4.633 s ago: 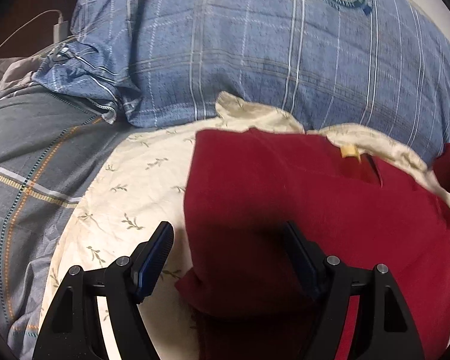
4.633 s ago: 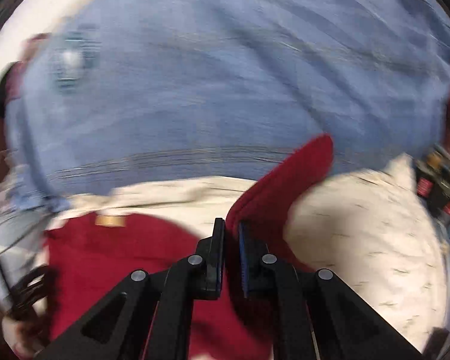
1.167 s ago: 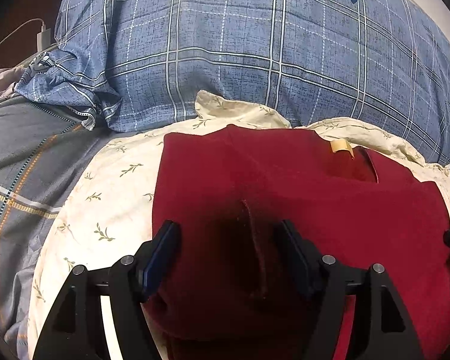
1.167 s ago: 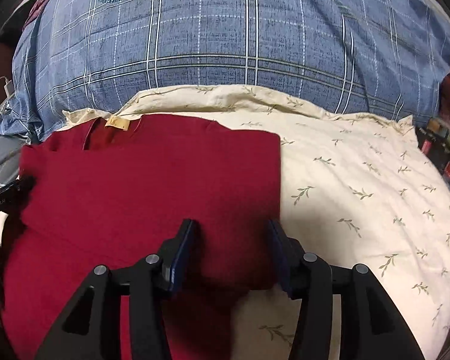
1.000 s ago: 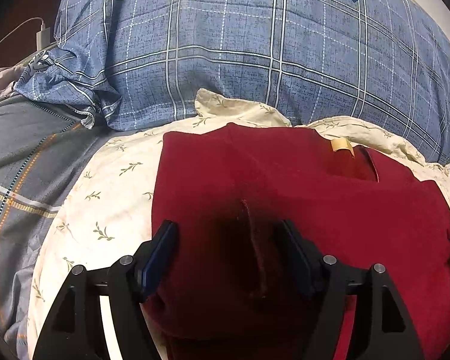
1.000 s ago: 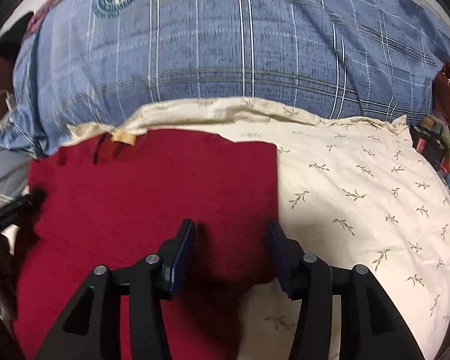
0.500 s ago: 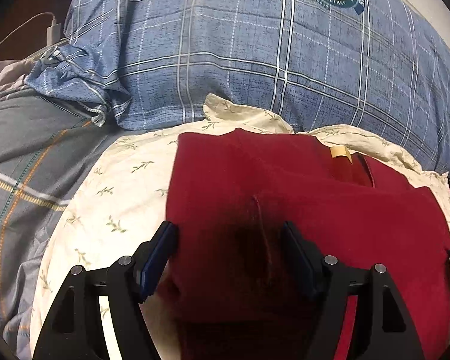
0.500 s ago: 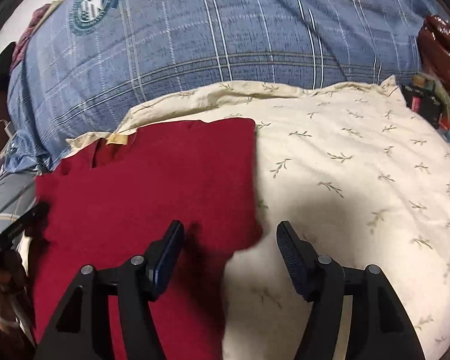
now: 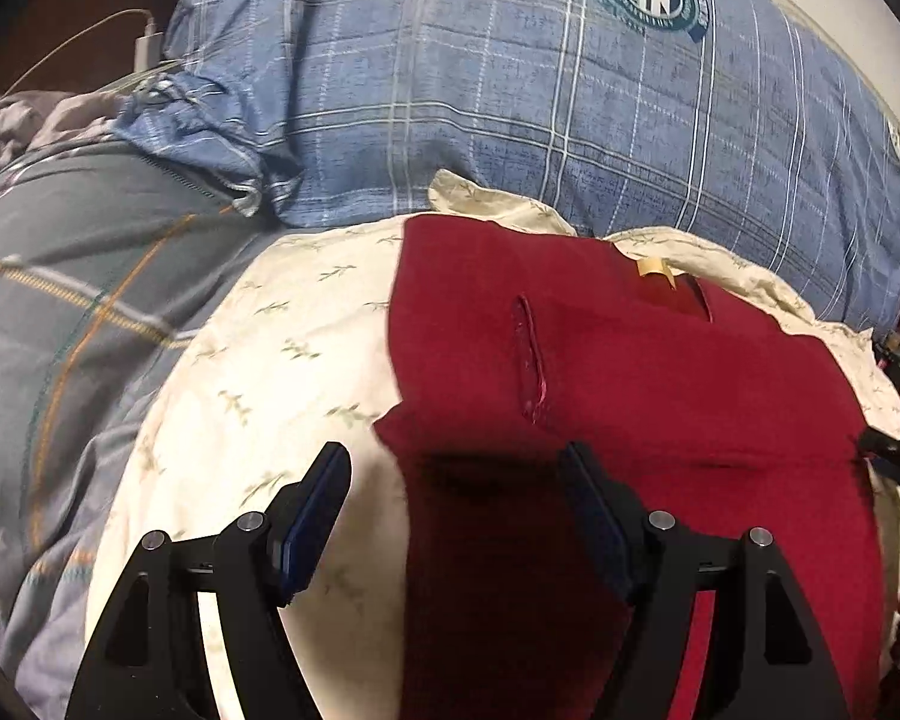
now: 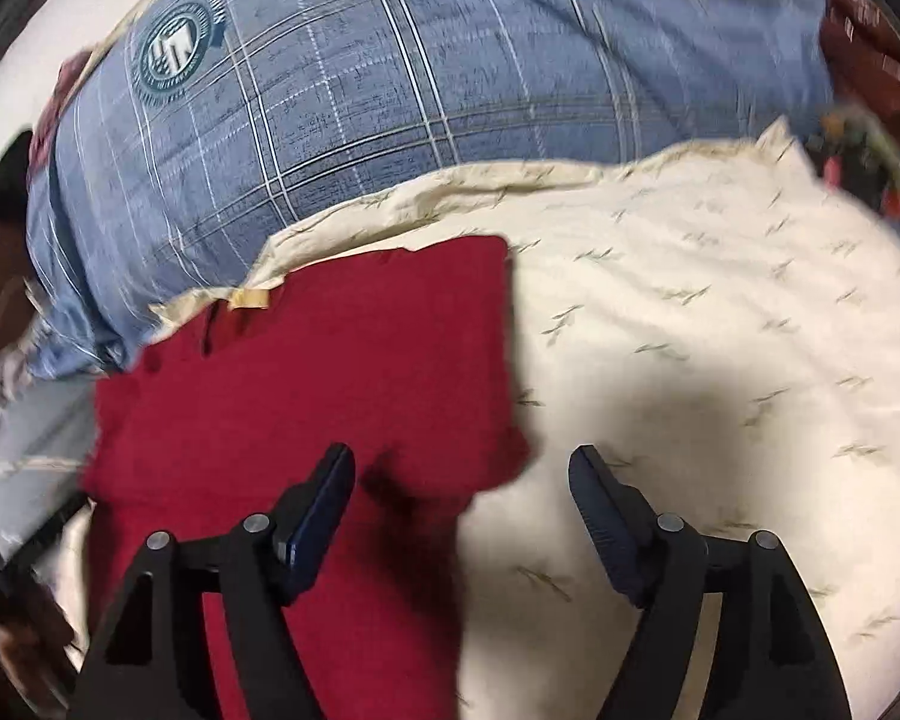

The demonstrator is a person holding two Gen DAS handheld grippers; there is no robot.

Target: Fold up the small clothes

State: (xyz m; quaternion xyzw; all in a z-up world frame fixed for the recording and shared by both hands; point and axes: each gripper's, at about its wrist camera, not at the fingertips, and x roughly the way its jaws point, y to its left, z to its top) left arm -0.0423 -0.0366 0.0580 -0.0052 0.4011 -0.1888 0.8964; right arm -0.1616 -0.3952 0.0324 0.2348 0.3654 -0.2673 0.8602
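A dark red shirt [image 9: 630, 372] lies on a cream leaf-print cloth [image 9: 258, 372], sleeves folded in, its tan neck label [image 9: 654, 267] at the far end. My left gripper [image 9: 456, 480] is open and empty, hovering over the shirt's left edge. In the right wrist view the shirt [image 10: 330, 372] lies left of centre on the cream cloth [image 10: 720, 330]. My right gripper [image 10: 462, 480] is open and empty, straddling the shirt's right edge.
A blue plaid pillow [image 9: 510, 90] with a round crest lies behind the shirt and also shows in the right wrist view [image 10: 390, 72]. A grey plaid blanket [image 9: 60, 276] lies left. A white charger and cable [image 9: 147, 45] sit far left. Small items [image 10: 864, 162] clutter the right.
Both grippers have drawn back and outward from the folded shirt, the left one leftward and the right one rightward. The right gripper let go of the sleeve it held earlier.
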